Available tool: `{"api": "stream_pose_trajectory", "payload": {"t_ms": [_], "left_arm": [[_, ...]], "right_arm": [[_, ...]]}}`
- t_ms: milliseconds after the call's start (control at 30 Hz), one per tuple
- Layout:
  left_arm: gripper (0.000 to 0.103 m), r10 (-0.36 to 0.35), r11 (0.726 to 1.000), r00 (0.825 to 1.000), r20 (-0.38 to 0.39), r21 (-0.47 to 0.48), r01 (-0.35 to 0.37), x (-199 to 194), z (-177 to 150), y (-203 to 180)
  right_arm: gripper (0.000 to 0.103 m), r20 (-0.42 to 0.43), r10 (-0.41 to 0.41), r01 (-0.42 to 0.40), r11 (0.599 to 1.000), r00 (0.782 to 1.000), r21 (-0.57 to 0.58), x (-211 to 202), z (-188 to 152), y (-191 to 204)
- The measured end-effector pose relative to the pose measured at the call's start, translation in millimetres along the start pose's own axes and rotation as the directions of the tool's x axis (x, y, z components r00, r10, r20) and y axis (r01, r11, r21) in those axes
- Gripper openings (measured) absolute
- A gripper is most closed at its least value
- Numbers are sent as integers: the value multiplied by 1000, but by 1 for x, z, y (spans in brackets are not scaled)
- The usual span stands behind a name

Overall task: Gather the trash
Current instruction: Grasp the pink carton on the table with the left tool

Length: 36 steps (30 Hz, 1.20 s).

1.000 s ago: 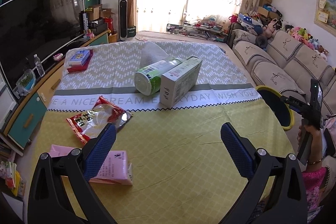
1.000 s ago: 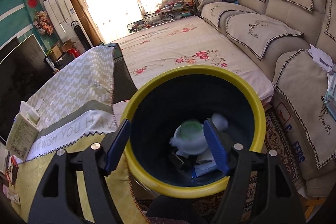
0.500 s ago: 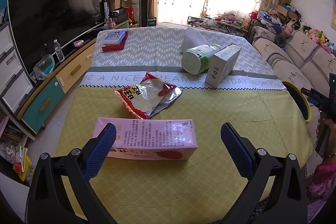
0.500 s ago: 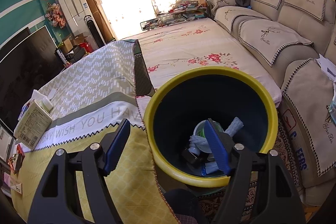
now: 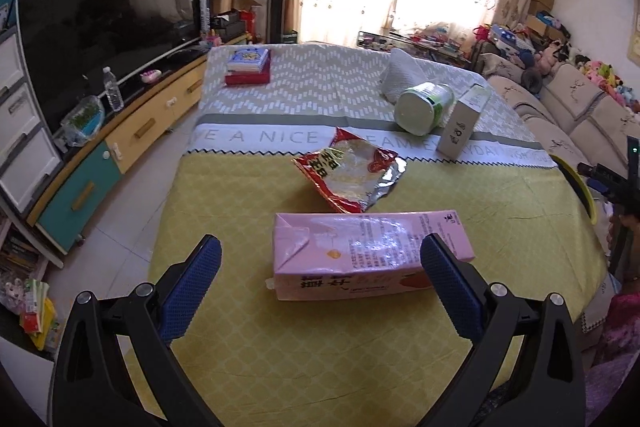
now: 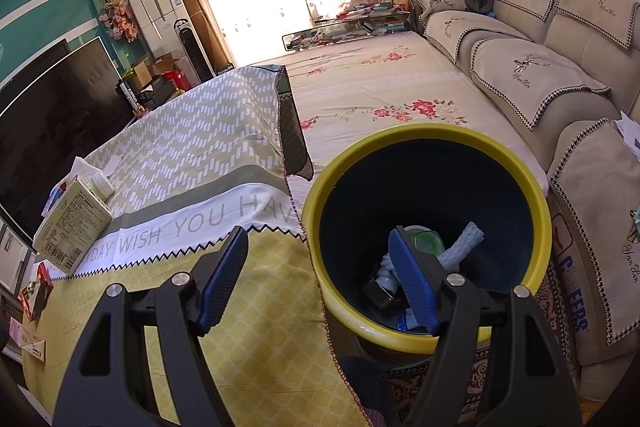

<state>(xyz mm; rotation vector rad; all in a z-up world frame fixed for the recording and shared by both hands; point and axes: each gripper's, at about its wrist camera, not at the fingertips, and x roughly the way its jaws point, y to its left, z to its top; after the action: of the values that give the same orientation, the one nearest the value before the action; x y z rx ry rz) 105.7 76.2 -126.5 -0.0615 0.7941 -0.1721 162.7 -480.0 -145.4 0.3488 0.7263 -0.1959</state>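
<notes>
left wrist view: my left gripper (image 5: 320, 281) is spread wide with nothing between the pads. the pink carton (image 5: 370, 255) lies flat on the yellow tablecloth (image 5: 280, 367) just ahead, long axis crosswise to my fingers, its right end near the right pad (image 5: 450, 291) and its folded top toward the left. jaws look wide enough for its short side only, so i judge i need to roll the wrist or come in over its width. the red snack wrapper (image 5: 348, 173) sits just beyond it, the green-lidded jar (image 5: 422, 107) and beige box (image 5: 462, 125) farther back. versus a second ago, the carton has gone from off to the lower left to centred ahead of the jaws.

right wrist view: my right gripper (image 6: 320, 275) is spread and empty, at the table edge beside the yellow-rimmed bin (image 6: 424, 143), which already holds trash. the bin has slid right in view since earlier. left hand is clearly nearer the carton.
</notes>
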Motion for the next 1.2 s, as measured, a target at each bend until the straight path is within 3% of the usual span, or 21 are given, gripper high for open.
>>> {"api": "stream_pose_trajectory", "payload": {"t_ms": [133,300,533,600,700,767,833,1067,1200], "left_arm": [[98,-104,995,994,-25,4,104,7,-5,-8],[98,-179,984,982,-56,9,180,9,-10,-44],[98,-340,927,929,-147,111,357,21,-16,-133],[98,-314,925,940,-137,178,335,17,-12,-149],[98,-193,935,979,-65,289,203,13,-2,-158],[98,-162,930,985,-54,326,170,19,5,-156],[98,-147,921,988,-53,357,156,30,10,-155],[97,-201,900,966,-162,359,248,66,15,-158],[80,-198,890,961,-193,376,259,81,14,-167]], "right_arm": [[69,-2,5,-5,1000,1000,-8,-1,0,3],[69,5,6,-6,1000,1000,0,-3,0,2],[69,3,18,-18,1000,1000,-2,-4,-1,1],[69,9,20,-20,1000,1000,2,-7,0,-1],[72,22,23,-23,1000,1000,13,-10,0,-6],[72,22,25,-25,999,999,20,-10,-1,-8],[72,15,28,-29,999,999,26,-7,-2,-9],[72,2,46,-46,999,999,17,-4,-3,-4],[72,-8,52,-52,999,999,8,-1,-4,0]]}}
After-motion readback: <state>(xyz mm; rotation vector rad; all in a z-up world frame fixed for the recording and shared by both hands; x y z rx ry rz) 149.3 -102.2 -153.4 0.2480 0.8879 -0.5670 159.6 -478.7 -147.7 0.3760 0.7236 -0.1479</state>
